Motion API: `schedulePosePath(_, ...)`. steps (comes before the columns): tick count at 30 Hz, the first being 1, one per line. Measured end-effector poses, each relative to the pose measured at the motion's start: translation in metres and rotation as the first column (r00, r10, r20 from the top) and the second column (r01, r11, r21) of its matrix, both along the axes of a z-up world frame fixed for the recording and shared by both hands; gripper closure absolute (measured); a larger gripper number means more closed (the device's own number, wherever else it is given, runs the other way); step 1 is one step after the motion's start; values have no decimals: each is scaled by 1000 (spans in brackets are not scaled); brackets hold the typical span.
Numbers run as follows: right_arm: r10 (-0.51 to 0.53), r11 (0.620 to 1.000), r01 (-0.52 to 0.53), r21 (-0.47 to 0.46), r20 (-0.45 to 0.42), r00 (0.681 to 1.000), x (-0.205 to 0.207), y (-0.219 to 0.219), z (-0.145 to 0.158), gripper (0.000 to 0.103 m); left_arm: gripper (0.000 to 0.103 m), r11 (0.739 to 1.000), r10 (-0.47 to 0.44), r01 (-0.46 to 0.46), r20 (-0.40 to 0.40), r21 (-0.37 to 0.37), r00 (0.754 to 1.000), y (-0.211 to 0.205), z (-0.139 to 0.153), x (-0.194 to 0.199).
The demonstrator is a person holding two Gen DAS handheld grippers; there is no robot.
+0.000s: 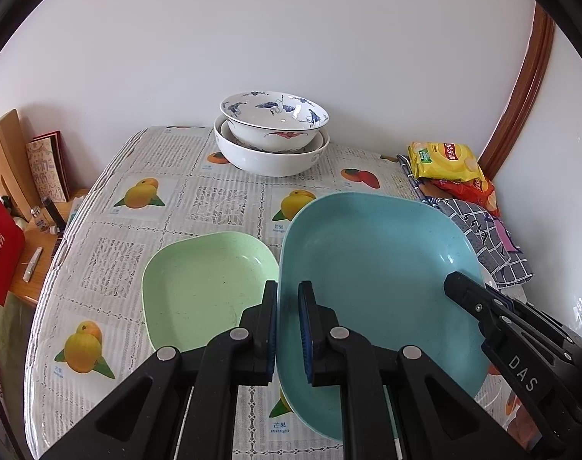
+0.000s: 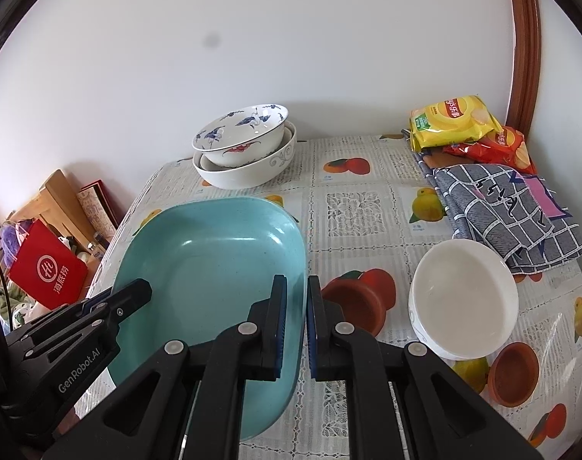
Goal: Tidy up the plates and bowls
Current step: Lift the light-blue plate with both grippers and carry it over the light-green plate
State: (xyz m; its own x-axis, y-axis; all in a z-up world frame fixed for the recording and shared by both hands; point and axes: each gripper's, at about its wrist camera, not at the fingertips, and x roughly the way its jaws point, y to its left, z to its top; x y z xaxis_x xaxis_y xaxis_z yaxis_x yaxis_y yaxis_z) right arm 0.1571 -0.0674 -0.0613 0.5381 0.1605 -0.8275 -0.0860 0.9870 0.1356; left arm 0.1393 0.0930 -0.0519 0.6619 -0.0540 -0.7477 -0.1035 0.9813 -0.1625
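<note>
A blue square plate is held between both grippers, lifted and tilted above the table. My left gripper is shut on its left rim. My right gripper is shut on its right rim; the plate also shows in the right wrist view. A green square plate lies on the table just left of the blue one. Stacked bowls, a blue-patterned bowl in a white bowl, stand at the back. A small white bowl sits to the right.
The table has a fruit-print cloth. Chip bags and a checked cloth lie at the back right by the wall. A red bag and a wooden board are past the table's left edge.
</note>
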Motion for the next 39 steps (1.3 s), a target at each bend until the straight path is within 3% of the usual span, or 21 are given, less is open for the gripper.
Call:
schedulePosePath(20,46,999,-47,-17,-27,999,6,33,-12,94,92,999,44,-44,-29,-21,999,30,-13,-1)
schedulePosePath(39,139,989,-143,-25,-125,982,12,81,-63,94,92,991,127,-133,-138,-33,982,77,-63,-4)
